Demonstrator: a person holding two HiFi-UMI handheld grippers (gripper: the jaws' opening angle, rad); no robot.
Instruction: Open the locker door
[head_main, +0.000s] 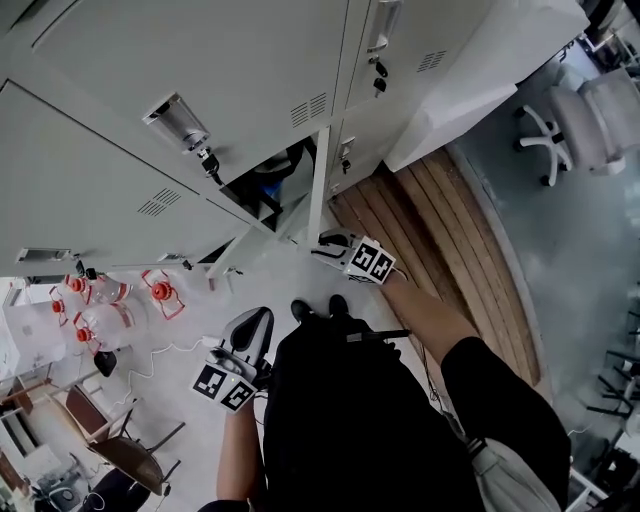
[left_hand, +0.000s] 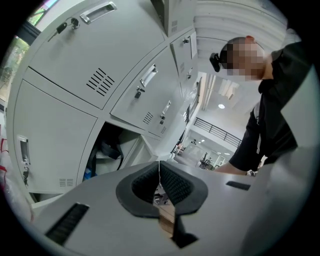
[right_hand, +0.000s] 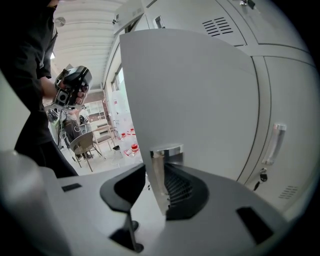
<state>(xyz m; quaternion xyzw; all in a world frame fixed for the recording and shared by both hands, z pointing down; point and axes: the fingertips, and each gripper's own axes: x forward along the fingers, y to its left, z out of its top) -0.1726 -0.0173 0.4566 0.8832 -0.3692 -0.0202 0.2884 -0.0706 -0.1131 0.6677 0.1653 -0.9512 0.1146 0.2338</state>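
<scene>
A bank of grey lockers (head_main: 150, 80) fills the top of the head view. One low locker door (head_main: 318, 180) stands swung out, seen edge-on, and its compartment (head_main: 272, 180) shows dark things inside. My right gripper (head_main: 325, 245) is at the door's lower edge. In the right gripper view the door panel (right_hand: 192, 100) rises between the jaws, and my right gripper (right_hand: 157, 172) is shut on the chrome handle (right_hand: 166, 150) at its edge. My left gripper (head_main: 258, 315) hangs back near the person's body. Its pads (left_hand: 172, 182) meet at the tips with nothing between them. The open compartment (left_hand: 107, 155) lies ahead of it.
Water jugs with red caps (head_main: 95, 300) and a brown chair (head_main: 120, 440) stand at the lower left. A wooden platform (head_main: 450, 240) runs along the right, with a white office chair (head_main: 590, 120) beyond. Keys (head_main: 210, 165) hang from the neighbouring locker's lock.
</scene>
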